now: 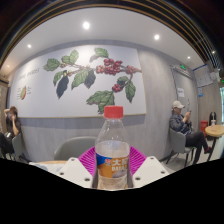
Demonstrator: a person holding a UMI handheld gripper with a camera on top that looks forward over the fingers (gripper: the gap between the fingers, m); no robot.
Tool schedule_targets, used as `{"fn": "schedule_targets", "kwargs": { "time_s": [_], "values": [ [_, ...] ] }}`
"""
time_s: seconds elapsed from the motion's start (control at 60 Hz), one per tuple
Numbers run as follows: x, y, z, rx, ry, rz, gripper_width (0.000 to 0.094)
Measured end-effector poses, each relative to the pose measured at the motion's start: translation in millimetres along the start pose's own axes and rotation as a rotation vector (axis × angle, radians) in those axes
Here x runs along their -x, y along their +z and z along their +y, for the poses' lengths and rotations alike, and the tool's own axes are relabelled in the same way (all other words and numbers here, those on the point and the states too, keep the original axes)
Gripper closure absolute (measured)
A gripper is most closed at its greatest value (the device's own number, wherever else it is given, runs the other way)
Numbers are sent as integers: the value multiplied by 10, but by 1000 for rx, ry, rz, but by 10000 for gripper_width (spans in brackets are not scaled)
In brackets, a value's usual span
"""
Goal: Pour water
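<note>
Your gripper point(112, 170) pinches water bottle point(112, 150) between pink pads, seemingly both pressing its sides. Bottle upright, red cap on. Beyond: coffee-plant mural point(92, 75), seated person point(182, 125).

Clear water bottle point(112, 150), red cap, orange label, upright between the jaws.

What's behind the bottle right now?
Behind the bottle, between the gripper fingers: a grey chair, a wall mural and two seated people. The bottle hides what is directly behind it.
</note>
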State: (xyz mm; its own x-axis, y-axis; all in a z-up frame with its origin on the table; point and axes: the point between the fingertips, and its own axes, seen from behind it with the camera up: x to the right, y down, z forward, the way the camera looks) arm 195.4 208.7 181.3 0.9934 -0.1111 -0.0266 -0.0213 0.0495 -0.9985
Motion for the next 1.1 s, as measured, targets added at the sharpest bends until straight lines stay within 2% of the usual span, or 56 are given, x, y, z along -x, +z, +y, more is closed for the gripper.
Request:
{"fn": "schedule_targets", "kwargs": {
  "time_s": [0.117,0.167,0.2,0.367,0.433,0.467,0.533,0.55,0.6,0.75,0.883,1.1],
  "values": [
    [186,55,136,85,-51,12,543],
    [145,79,359,114,-75,10,540],
    [188,62,327,84,-75,11,541],
    [124,37,306,87,-48,-1,535],
    [126,2,309,93,-47,-10,403],
    [130,21,397,123,-49,-14,339],
    [116,-119,481,205,-39,-2,94],
    [103,-147,466,206,-32,1,67],
    [186,-250,429,189,-18,-19,86],
    [332,-817,353,225,-17,-69,84],
    [539,-1716,291,212,-3,-104,86],
    [815,-2868,295,252,159,-105,85]
  ]
}}
